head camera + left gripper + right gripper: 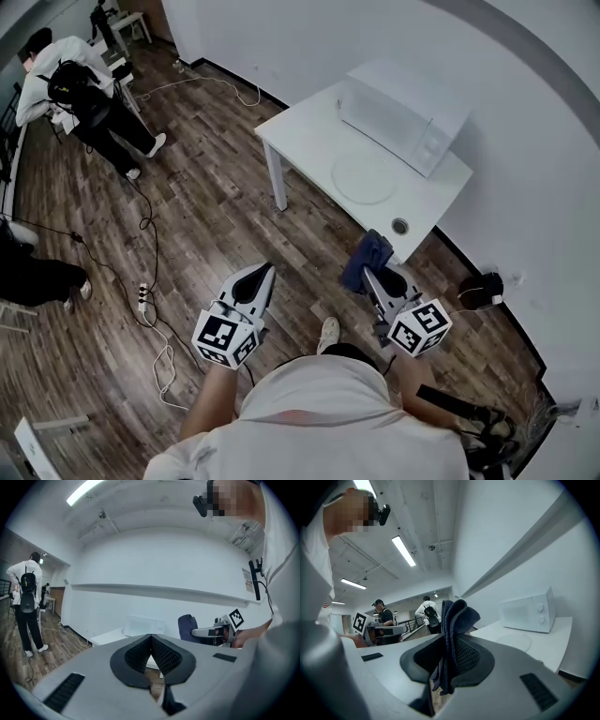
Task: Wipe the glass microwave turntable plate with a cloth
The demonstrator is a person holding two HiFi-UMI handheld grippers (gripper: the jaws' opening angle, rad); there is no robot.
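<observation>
- Right gripper (451, 638): its 2 jaws are clamped on a dark blue cloth (458, 613). The fabric is pinched between the pads, bunching above the tips and hanging below them.
- Left gripper (150, 638): jaws pressed pad to pad, with nothing between them.
- Glass turntable plate (365, 178): lies flat on the white table (300, 139), just in front of the white microwave (401, 117).
- Both grippers are held over the wood floor (206, 216), short of the table and well apart from the plate.
- The cloth is clear of the glass. It sits near the table's front edge, between the plate and the person.
</observation>
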